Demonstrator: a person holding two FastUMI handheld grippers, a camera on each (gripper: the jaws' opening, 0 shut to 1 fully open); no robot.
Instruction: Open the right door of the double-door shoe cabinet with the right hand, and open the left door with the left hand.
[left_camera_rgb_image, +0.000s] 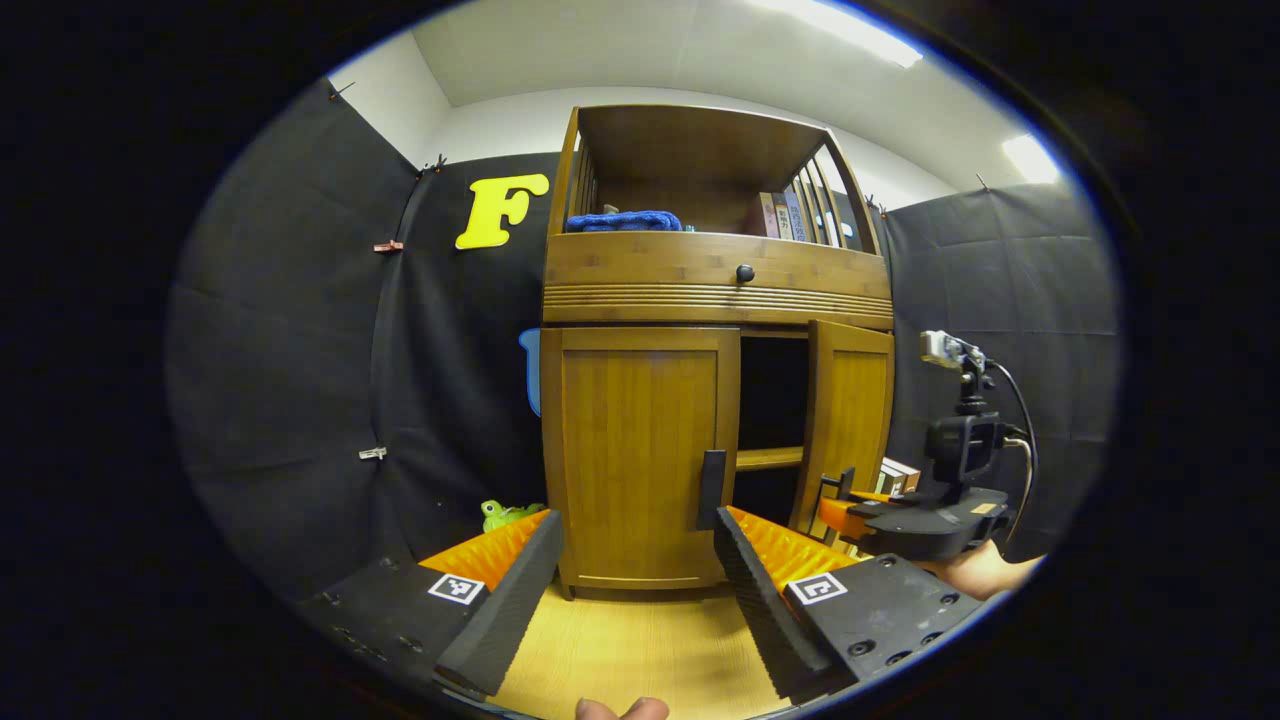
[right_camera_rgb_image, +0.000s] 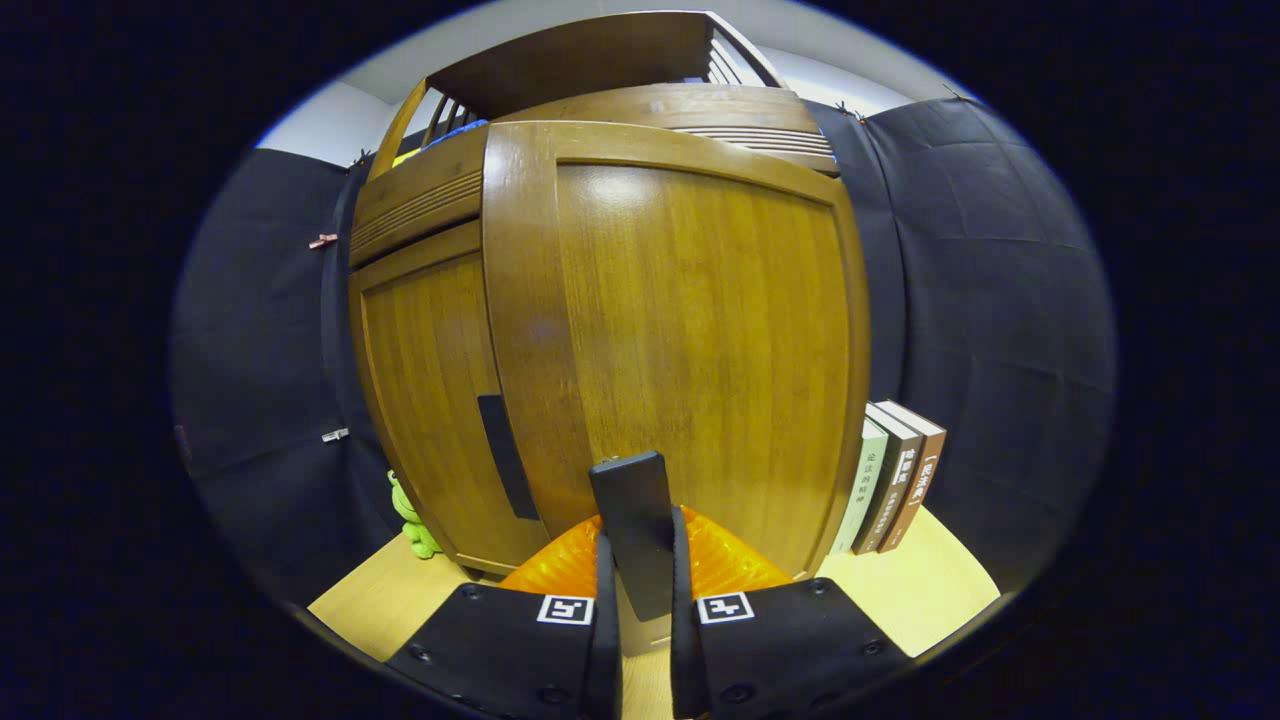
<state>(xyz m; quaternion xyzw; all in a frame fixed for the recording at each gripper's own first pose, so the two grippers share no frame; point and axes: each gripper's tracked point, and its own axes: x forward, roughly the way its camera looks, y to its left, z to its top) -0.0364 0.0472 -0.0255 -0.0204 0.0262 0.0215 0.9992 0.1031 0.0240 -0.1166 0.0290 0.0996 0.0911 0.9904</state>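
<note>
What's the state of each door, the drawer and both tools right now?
Right door: partly open, swung out.
Left door: closed.
Drawer: closed.
Right tool: shut on the right door's handle.
Left tool: open, in front of the left door, holding nothing.
Left handle: untouched.

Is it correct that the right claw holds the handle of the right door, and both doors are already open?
Not quite. The right claw does hold the handle of the open right door, but the left door is shut, as the left gripper view shows.
</note>
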